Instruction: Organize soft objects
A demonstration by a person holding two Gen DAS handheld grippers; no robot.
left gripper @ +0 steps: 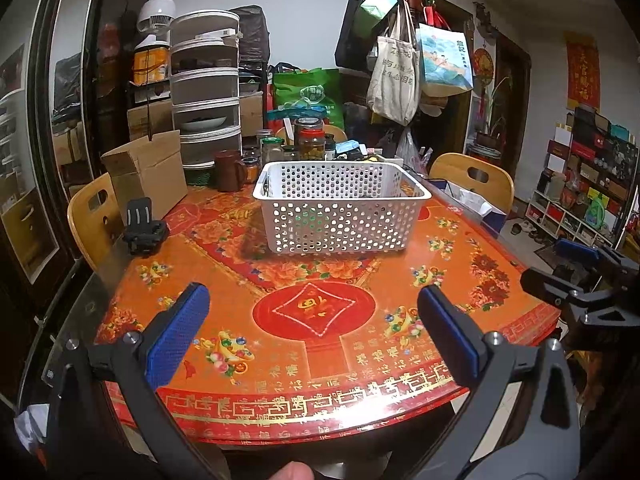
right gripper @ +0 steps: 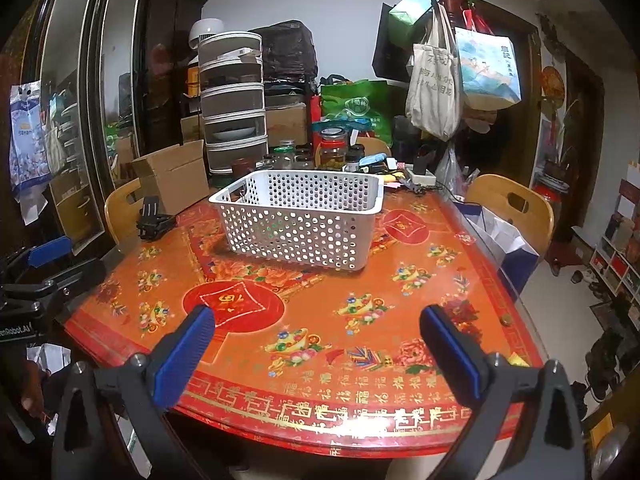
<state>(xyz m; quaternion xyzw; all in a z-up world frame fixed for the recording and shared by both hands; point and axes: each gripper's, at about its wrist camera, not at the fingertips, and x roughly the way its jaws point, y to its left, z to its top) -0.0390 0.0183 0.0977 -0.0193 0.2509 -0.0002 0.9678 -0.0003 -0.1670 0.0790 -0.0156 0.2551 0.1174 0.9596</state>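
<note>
**Both grippers held wide open above the near table edge, basket at centre**

The left gripper is seen with its blue-padded fingers spread wide; nothing is held between them and nothing is touched. It is held above the near edge of the round table covered in an orange and red floral cloth. The right gripper is likewise spread wide, its blue pads empty and clear of the tabletop. Each gripper is caught at the edge of the other's view, well apart from the basket.

The white perforated plastic basket is set upright at the middle of the table, its open top facing up. Its long axis is laid across the left wrist view, one long wall turned toward that camera; in the right wrist view it is seen corner-on. Something green shows faintly through the holes, but what it is cannot be told.

A small black clamp-like mount is placed left of the basket, near a brown cardboard box. Glass jars are crowded behind the basket.
</note>
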